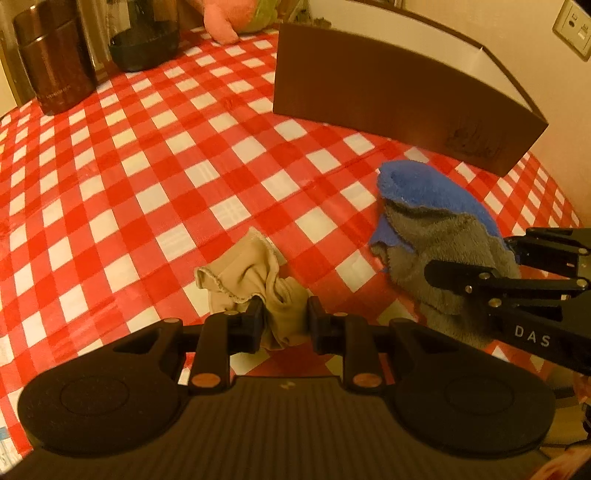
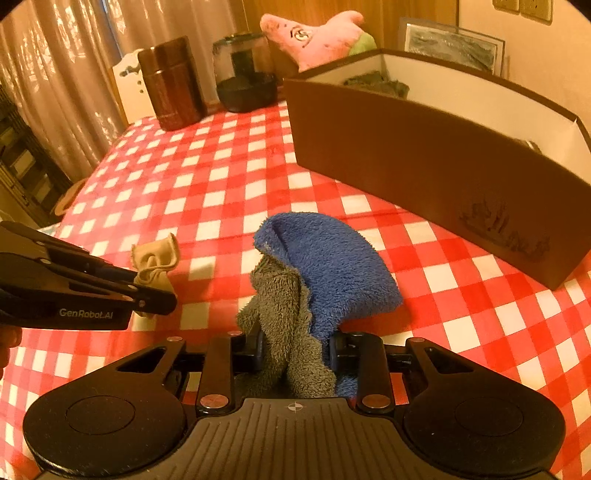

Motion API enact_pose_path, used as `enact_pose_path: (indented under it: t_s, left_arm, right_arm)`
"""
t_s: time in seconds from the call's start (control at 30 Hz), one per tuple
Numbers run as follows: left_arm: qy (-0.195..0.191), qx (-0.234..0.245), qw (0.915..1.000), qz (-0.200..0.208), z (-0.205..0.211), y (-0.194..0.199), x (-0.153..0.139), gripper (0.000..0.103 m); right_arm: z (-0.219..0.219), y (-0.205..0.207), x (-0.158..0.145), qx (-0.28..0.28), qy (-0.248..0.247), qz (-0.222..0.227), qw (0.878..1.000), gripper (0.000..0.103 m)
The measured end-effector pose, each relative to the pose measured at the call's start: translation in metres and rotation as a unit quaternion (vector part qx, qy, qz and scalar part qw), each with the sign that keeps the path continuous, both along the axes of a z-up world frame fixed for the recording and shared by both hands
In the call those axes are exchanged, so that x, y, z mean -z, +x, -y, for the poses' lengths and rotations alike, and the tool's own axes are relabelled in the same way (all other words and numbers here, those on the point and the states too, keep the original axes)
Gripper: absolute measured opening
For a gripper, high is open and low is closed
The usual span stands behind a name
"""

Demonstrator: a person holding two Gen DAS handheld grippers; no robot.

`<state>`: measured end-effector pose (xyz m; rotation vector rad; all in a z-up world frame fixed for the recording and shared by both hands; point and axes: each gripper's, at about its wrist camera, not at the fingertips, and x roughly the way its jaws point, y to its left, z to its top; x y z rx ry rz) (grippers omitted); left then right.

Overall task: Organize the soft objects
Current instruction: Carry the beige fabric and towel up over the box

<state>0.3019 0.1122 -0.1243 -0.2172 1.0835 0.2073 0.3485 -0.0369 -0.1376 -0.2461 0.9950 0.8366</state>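
Note:
A crumpled beige cloth [image 1: 243,273] lies on the red-checked tablecloth, and my left gripper [image 1: 286,317] is shut on its near end. In the right wrist view the same beige cloth [image 2: 155,258] bunches at the left gripper [image 2: 164,297]. A fluffy towel, blue on one side and grey on the other [image 2: 332,258], stands pulled up in a peak, with my right gripper [image 2: 295,347] shut on its grey fold. The left wrist view shows the towel [image 1: 436,192] with the right gripper [image 1: 439,275] reaching in from the right edge.
A brown open box [image 2: 406,147] with white inner walls stands behind the towel, a dark cloth [image 2: 376,83] inside it. A pink plush toy [image 2: 317,33], a brown canister [image 2: 171,85] and a dark-based jar [image 2: 245,81] stand at the table's far end.

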Motion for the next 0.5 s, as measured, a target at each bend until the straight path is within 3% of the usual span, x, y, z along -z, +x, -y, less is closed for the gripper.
enact_pose_path:
  t_s: [0.5]
  left_arm:
    - [0.008, 0.013, 0.9982, 0.058, 0.008, 0.005, -0.048, 0.022]
  right_arm:
    - [0.025, 0.004, -0.041, 0.036, 0.033, 0.022, 0.999, 0.030]
